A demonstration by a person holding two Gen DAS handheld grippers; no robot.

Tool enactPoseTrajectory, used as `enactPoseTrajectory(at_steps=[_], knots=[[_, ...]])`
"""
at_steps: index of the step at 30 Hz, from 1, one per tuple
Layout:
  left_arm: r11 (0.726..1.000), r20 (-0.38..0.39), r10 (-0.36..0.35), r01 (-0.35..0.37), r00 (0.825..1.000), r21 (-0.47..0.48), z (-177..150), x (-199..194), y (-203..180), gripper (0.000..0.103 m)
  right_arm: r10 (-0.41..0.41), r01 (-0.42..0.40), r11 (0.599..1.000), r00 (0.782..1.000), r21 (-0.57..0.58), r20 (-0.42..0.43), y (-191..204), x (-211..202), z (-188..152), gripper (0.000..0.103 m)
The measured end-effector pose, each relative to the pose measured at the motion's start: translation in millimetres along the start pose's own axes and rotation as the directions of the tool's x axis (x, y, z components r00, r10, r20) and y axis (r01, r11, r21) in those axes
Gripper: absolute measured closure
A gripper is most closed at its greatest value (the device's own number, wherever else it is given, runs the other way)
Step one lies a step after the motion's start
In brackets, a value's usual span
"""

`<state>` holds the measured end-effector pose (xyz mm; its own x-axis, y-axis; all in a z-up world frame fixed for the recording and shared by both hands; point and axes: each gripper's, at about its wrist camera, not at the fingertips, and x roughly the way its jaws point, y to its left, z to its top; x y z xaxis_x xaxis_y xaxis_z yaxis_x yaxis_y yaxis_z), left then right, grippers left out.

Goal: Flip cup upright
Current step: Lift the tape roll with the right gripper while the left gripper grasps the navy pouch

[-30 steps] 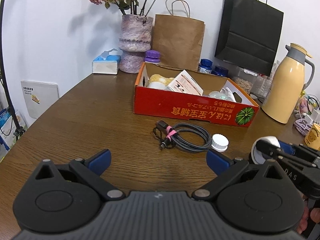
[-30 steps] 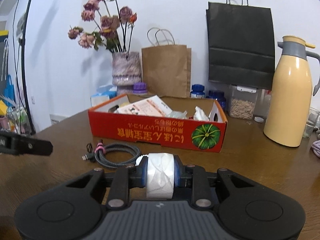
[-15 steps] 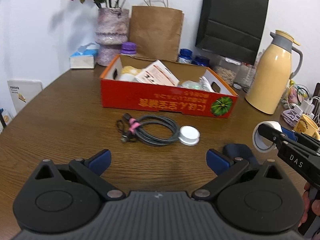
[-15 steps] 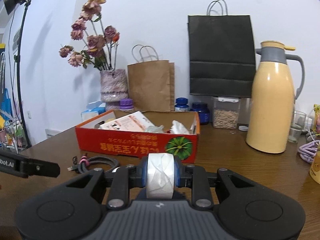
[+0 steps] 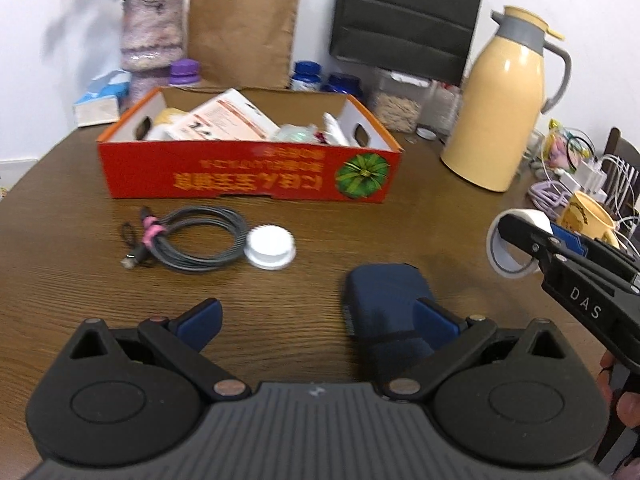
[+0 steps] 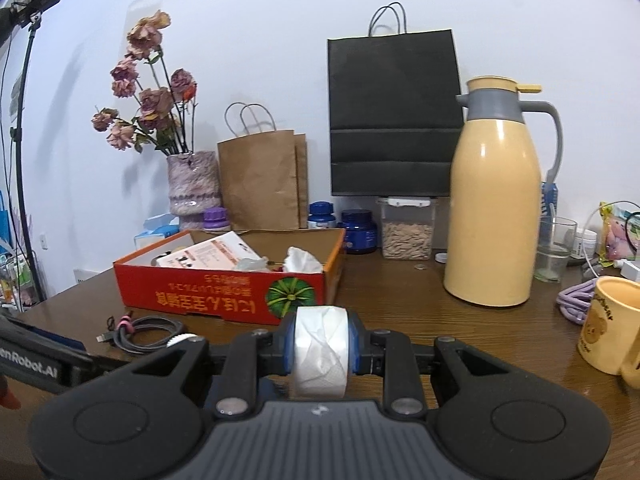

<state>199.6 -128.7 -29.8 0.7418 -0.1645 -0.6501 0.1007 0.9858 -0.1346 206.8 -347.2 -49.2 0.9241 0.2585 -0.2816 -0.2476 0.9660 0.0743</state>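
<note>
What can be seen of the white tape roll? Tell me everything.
The white tape roll is a ring with a hollow core and a crinkled, papery outer layer. The right hand-held gripper clamps it, blue pads pressing its two flat sides. It stands on edge, seemingly raised off the wooden table, touching nothing else visible.

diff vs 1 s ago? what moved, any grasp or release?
Both views have swung toward the thermos side of the table: the red box and cable slid left in frame, and a dark blue object and a yellow mug came into view. No grasp or release: the right gripper stays clamped on the tape roll, the left gripper stays open and empty. Nothing on the table moved.
</note>
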Motion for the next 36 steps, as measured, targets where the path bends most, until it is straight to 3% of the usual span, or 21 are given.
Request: enactPoseTrajectory(at_steps=[7, 19, 25, 33, 35, 36], knots=[[1.0, -0.041, 0.003, -0.001, 0.999, 0.031, -2.0, 21.3, -35.0, 0.0, -0.026, 0.026, 1.0, 1.0, 0.016, 0.005, -25.7, -5.8, -1.8, 0.079], [0.994, -0.097, 0.1, -0.094, 0.99, 0.06, -13.1, 55.0, -57.9, 0.0, -0.031, 0.031, 0.999, 0.999, 0.017, 0.007, -40.0, -11.0, -4.4, 0.079], [0.988, -0.049, 0.136, -0.132, 0.989, 0.079, -22.0, 57.8, -61.2, 0.0, -0.029, 0.028, 0.999, 1.0, 0.015, 0.007, -38.7, -11.5, -5.4, 0.079], [0.989, -0.051, 0.114, -0.108, 0.992, 0.099, -21.3, 58.3, -61.2, 0.0, -0.037, 0.037, 0.999, 0.999, 0.022, 0.005, -38.4, -10.7, -7.1, 0.079], [0.99, -0.038, 0.104, -0.1, 0.994, 0.103, -22.9, 55.9, -61.3, 0.005, -0.042, 0.042, 0.999, 0.999, 0.023, 0.005, -38.0, -10.6, -7.7, 0.079], [0.991, -0.03, 0.093, -0.089, 0.995, 0.104, -23.4, 53.9, -61.5, 0.014, -0.044, 0.044, 0.999, 0.999, 0.024, 0.005, -37.8, -10.6, -7.7, 0.079]])
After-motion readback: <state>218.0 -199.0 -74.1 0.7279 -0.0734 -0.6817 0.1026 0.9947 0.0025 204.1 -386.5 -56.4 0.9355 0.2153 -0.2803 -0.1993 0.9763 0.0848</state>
